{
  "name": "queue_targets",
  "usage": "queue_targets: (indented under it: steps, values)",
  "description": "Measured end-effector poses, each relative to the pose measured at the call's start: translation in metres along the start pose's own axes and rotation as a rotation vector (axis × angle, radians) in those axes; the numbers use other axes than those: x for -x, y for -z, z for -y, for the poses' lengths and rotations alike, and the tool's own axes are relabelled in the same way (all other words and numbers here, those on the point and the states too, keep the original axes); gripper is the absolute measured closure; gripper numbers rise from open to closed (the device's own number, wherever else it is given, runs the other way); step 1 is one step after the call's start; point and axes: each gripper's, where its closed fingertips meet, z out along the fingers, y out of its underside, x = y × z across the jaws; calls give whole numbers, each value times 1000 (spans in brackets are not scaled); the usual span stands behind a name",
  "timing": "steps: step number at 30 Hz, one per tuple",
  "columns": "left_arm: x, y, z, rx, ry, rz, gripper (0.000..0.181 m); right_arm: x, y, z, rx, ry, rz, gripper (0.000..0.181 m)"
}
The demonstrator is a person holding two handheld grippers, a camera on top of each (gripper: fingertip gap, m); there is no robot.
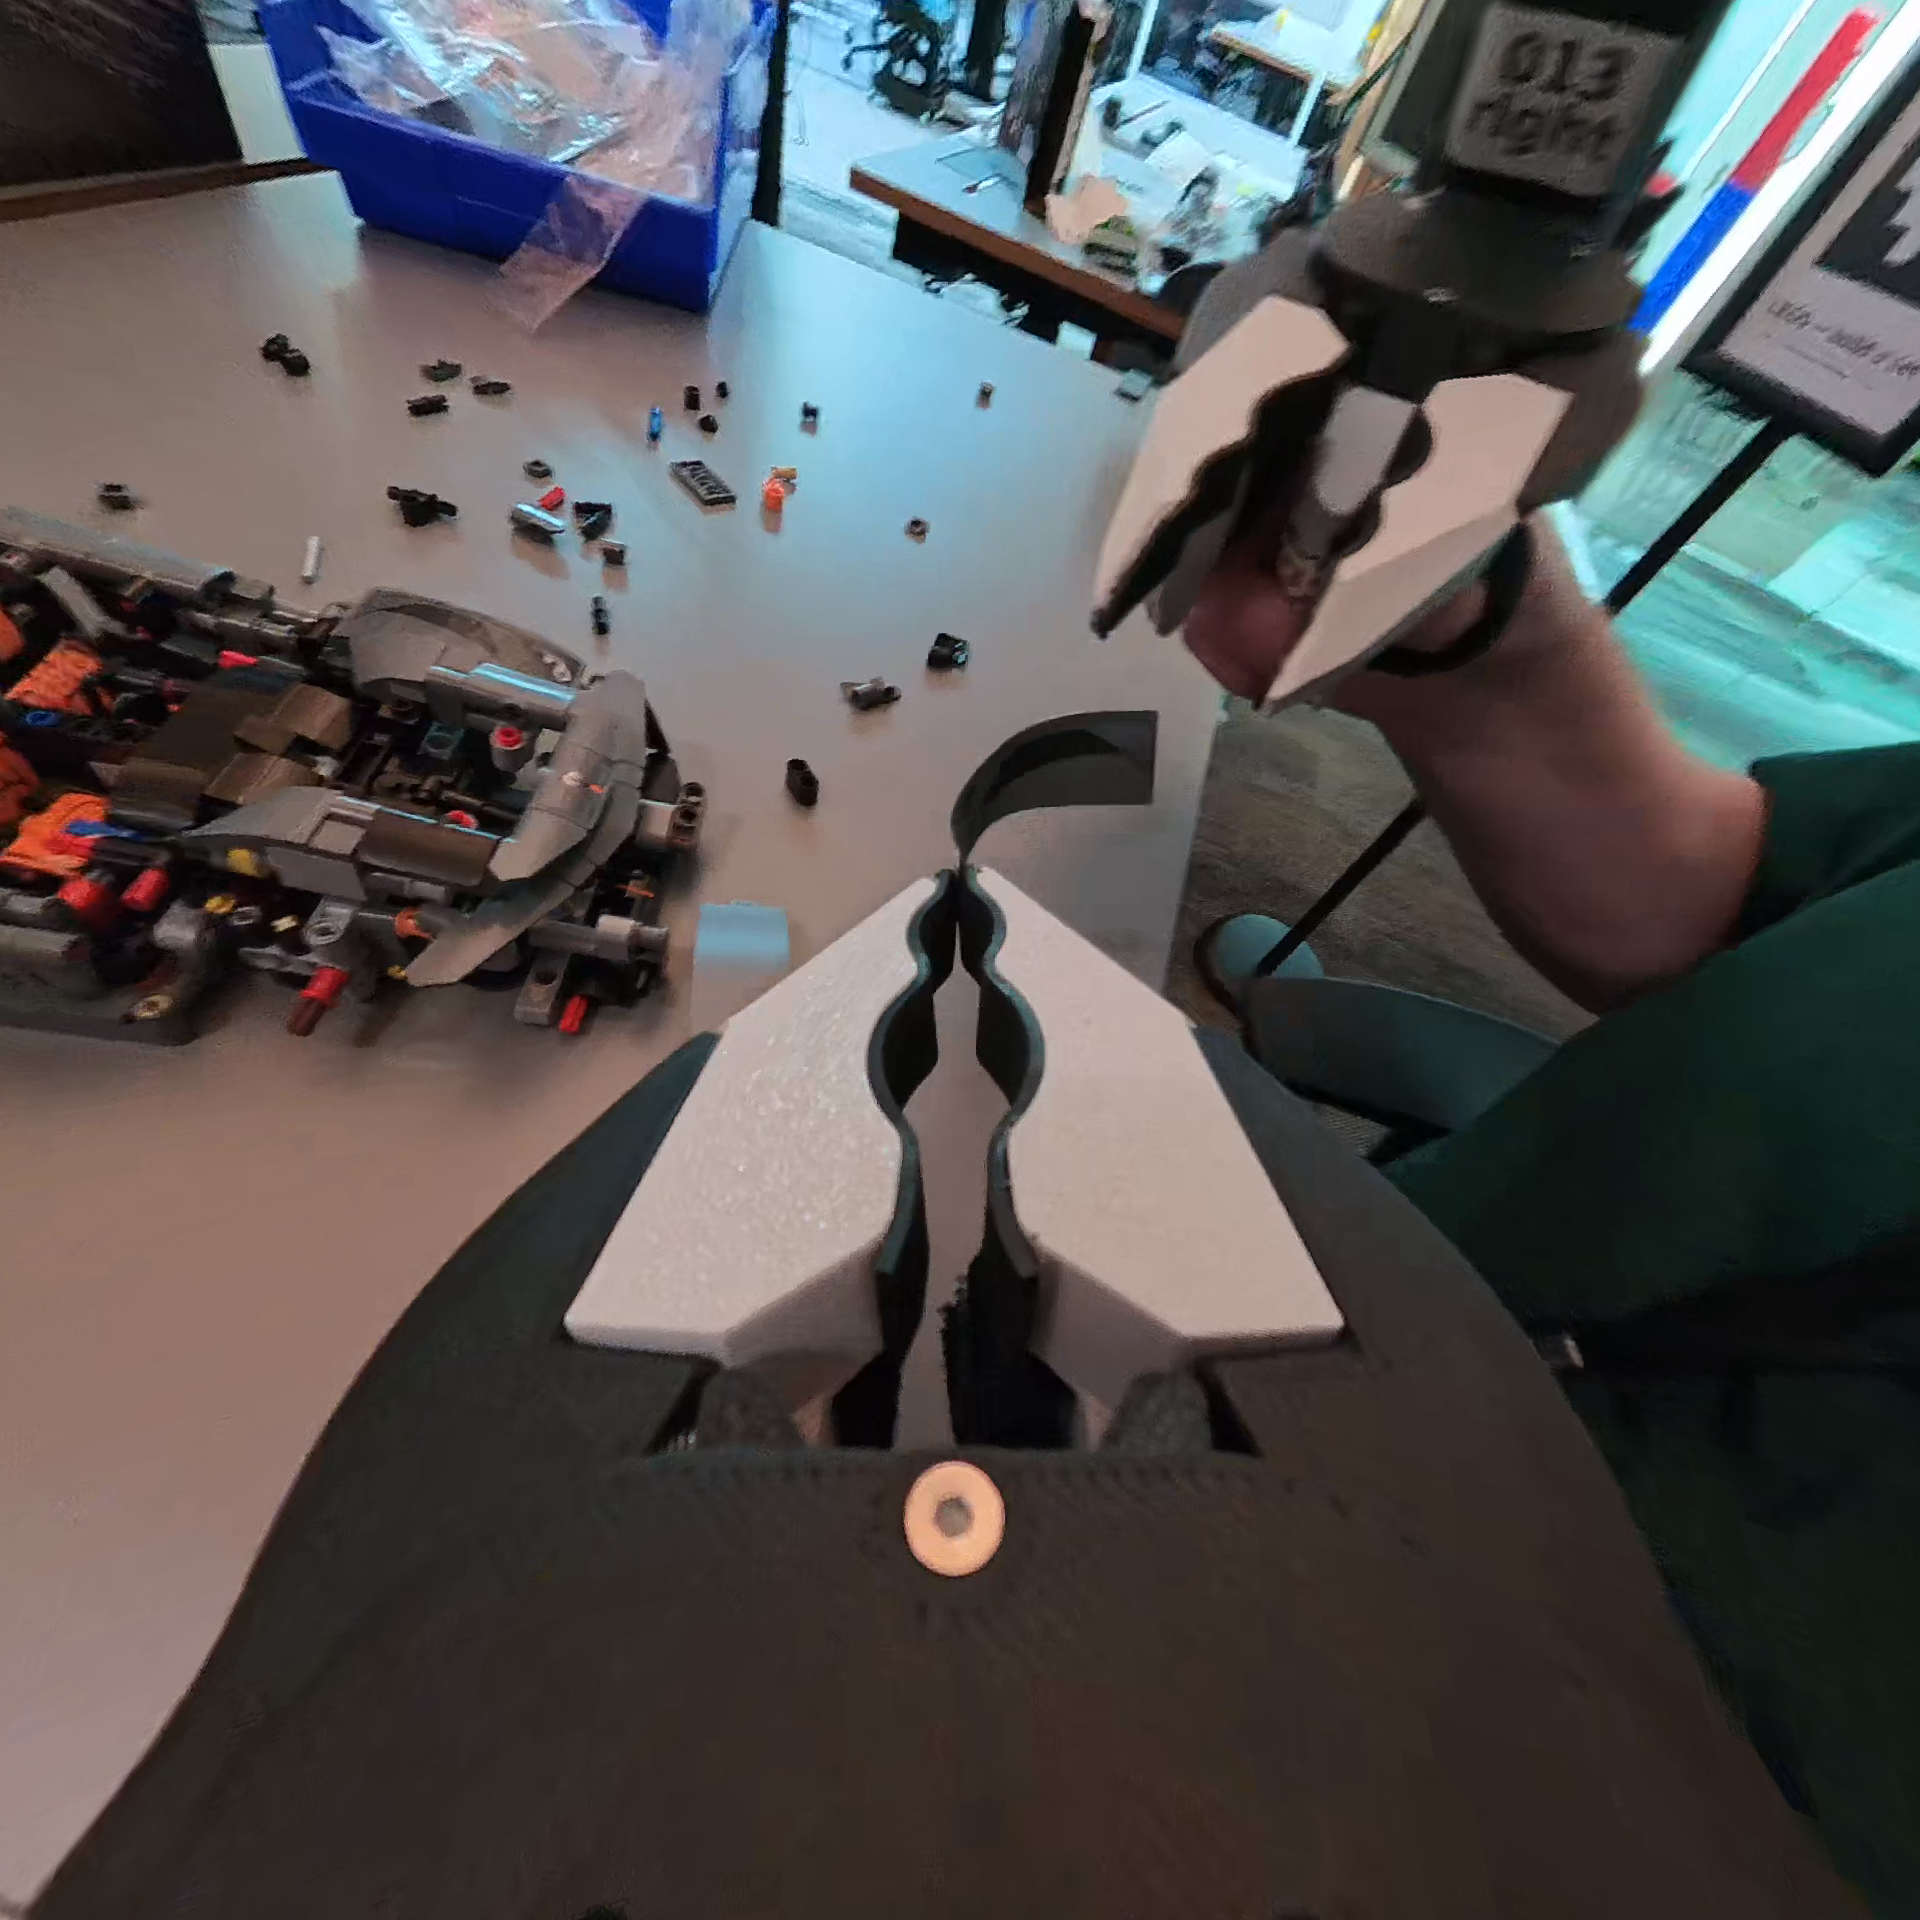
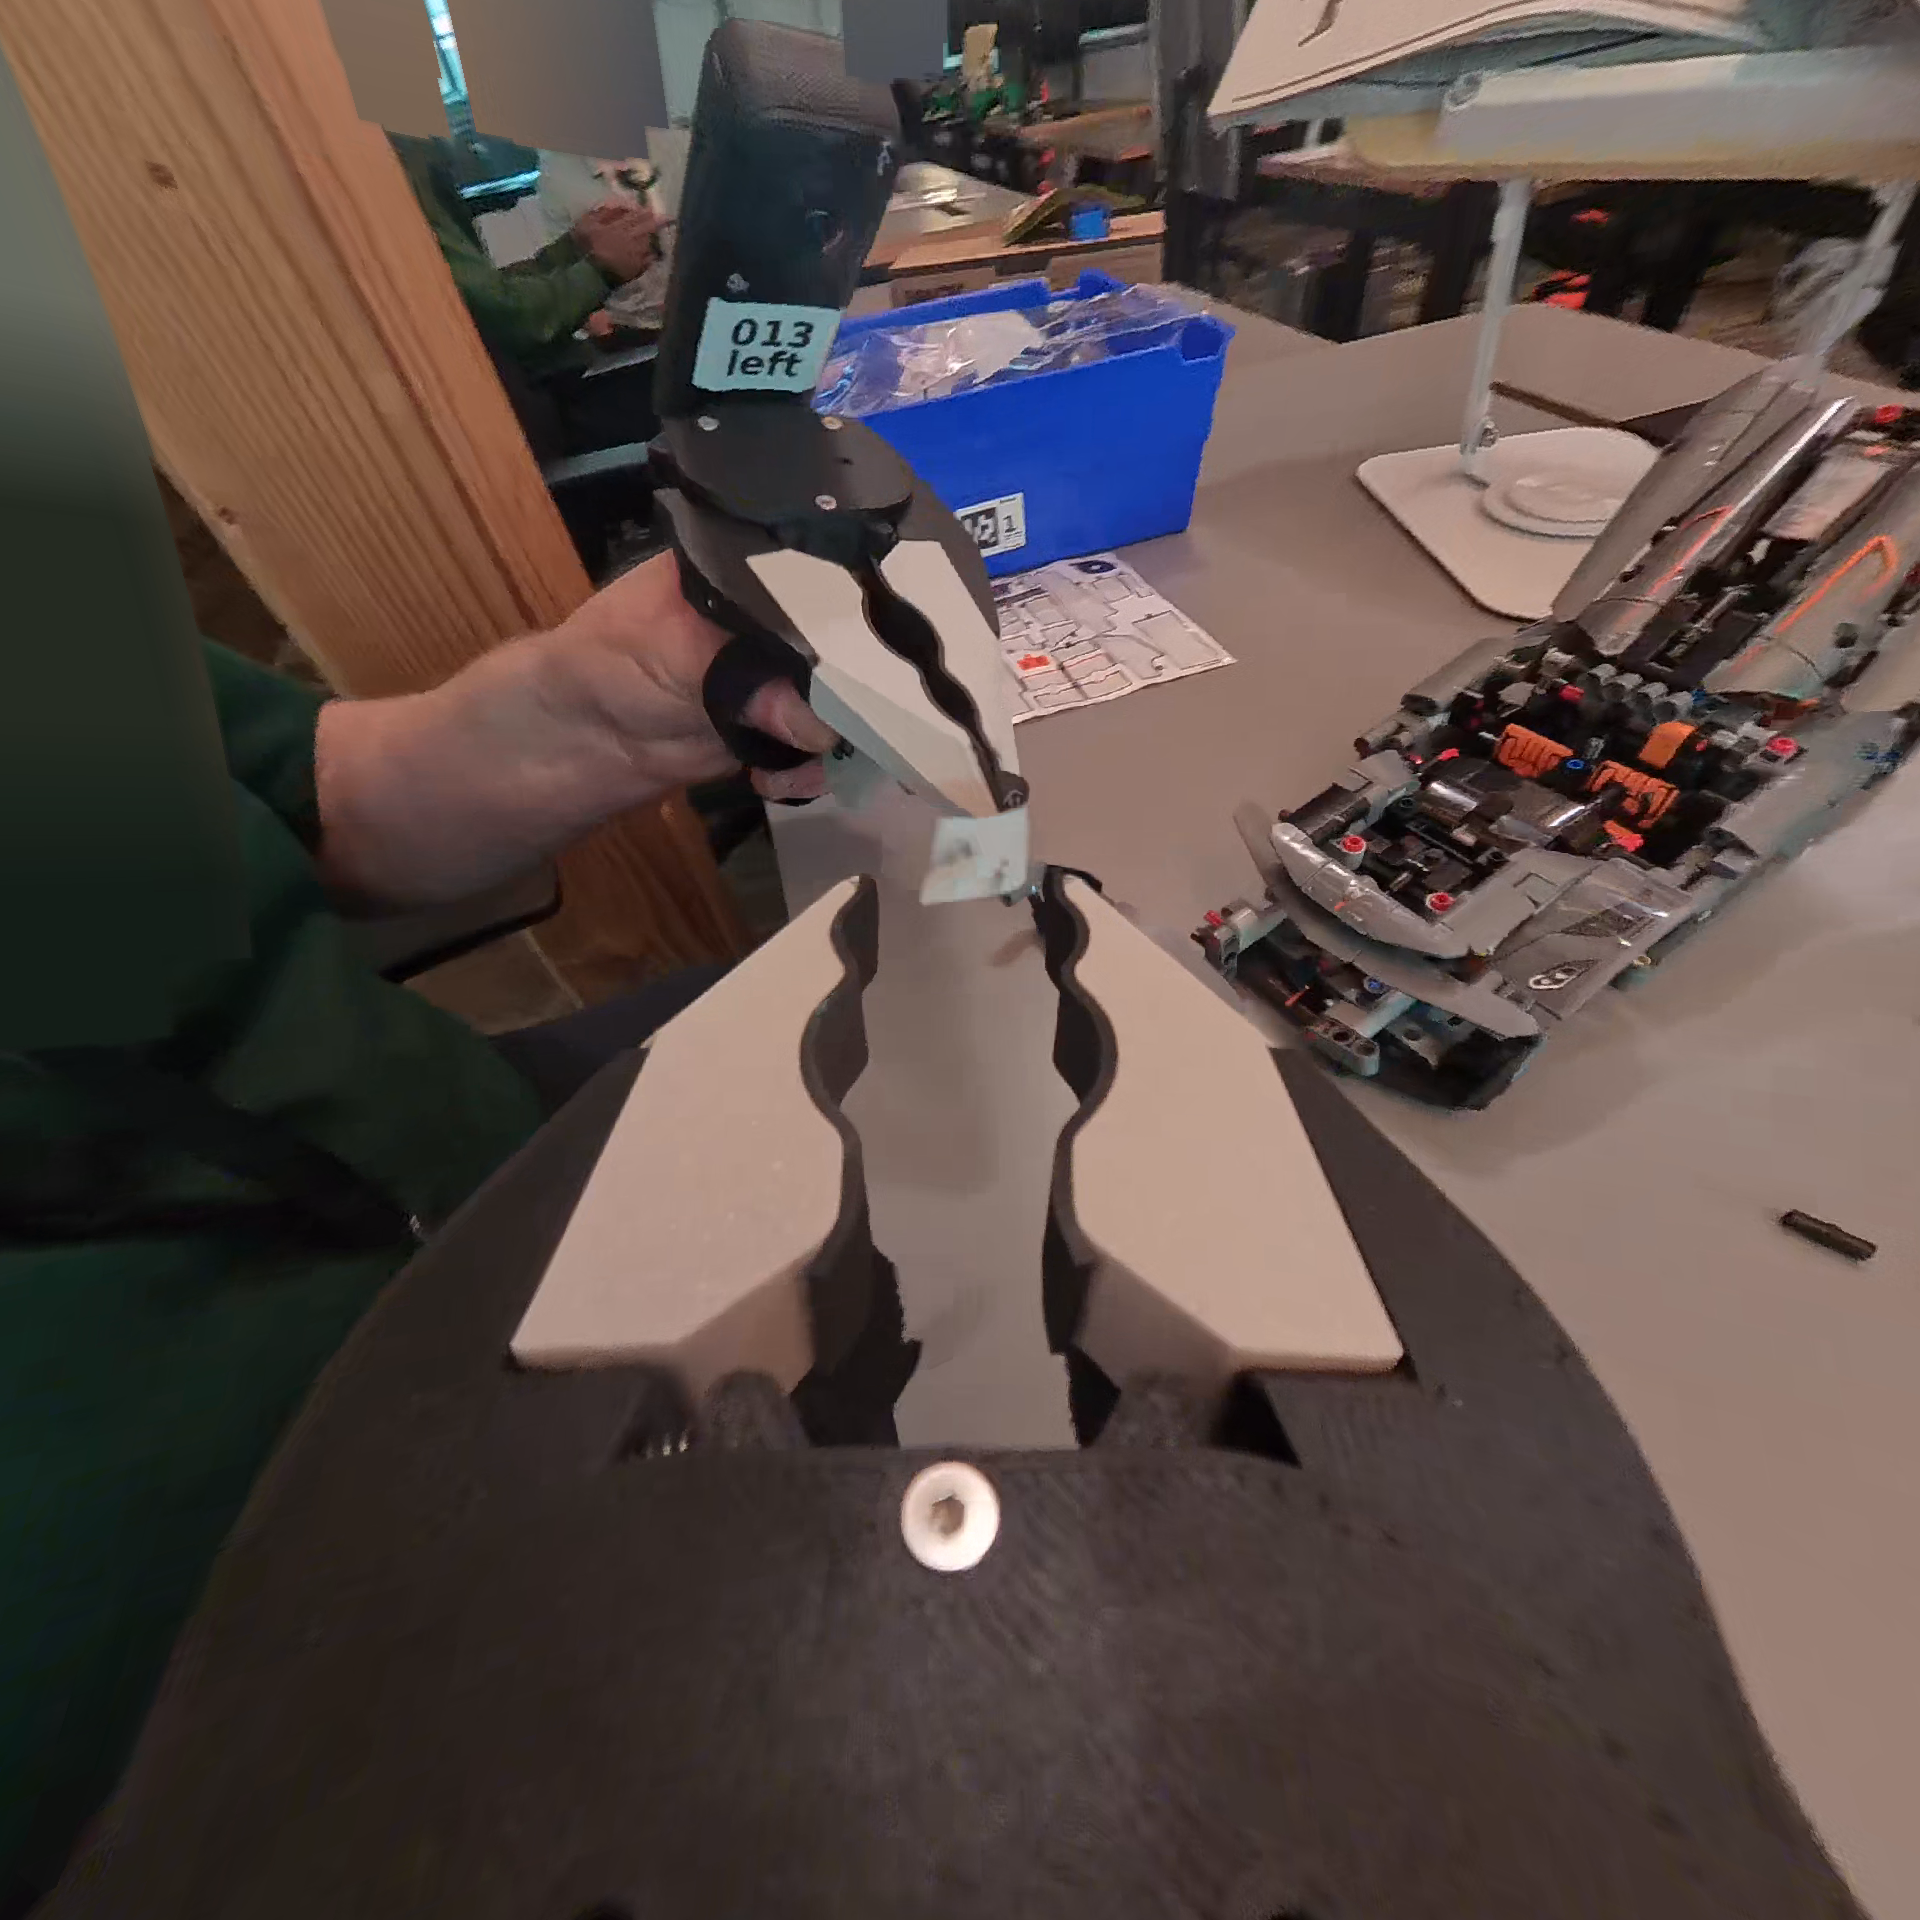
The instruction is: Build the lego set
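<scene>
My left gripper (image 1: 956, 878) is shut at its tips on a thin curved black panel piece (image 1: 1060, 758) and holds it in the air past the table's near corner. In the right wrist view the left gripper (image 2: 1003, 795) hangs tips-down, and the panel (image 2: 977, 857) looks pale and glossy. My right gripper (image 2: 961, 883) is open, with the panel between its fingertips, close to the right one. It also shows in the left wrist view (image 1: 1184, 655), open, above and right of the panel. The grey, black and orange lego car (image 1: 312, 810) (image 2: 1558, 831) lies on the grey table (image 1: 260, 1195).
Several small loose lego pieces (image 1: 707, 483) lie scattered behind the car. A blue bin (image 1: 499, 177) (image 2: 1039, 436) with plastic bags stands at the back. A printed sheet (image 2: 1112, 644), a white stand base (image 2: 1507, 509), a black pin (image 2: 1829, 1236) and a small pale block (image 1: 740, 935) are on the table. A wooden post (image 2: 312, 416) stands at left. The grippers' ends are close to 6 cm from one another. My left gripper's tips are some 9 cm from the small pale block (image 1: 740, 935).
</scene>
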Motion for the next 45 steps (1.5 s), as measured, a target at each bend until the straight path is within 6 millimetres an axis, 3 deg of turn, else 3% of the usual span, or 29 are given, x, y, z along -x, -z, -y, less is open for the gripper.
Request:
queue_targets:
  steps: [3,10,12,17,30,38,41,45]
  values:
    - [3,0,3,5,-2,22,181,-3,-10,-3,13,41,-136,151]
    - [4,-6,2,25,-9,25,181,-3,-22,-9,15,18,-216,154]
    - [3,-6,2,22,-8,18,181,-5,-22,-8,24,36,-248,162]
    - [3,-5,4,20,-9,17,181,-11,-24,-6,20,26,-258,181]
    - [2,-1,4,15,6,-16,181,-20,-18,-2,-12,2,-256,181]
    - [-1,12,20,-28,-49,-34,181,-22,-16,14,-41,-45,-163,181]
    - [12,20,25,-36,-62,43,155,-23,-11,22,-55,-11,-187,181]
    - [19,34,26,-36,-100,85,147,-27,2,30,-59,14,-210,181]
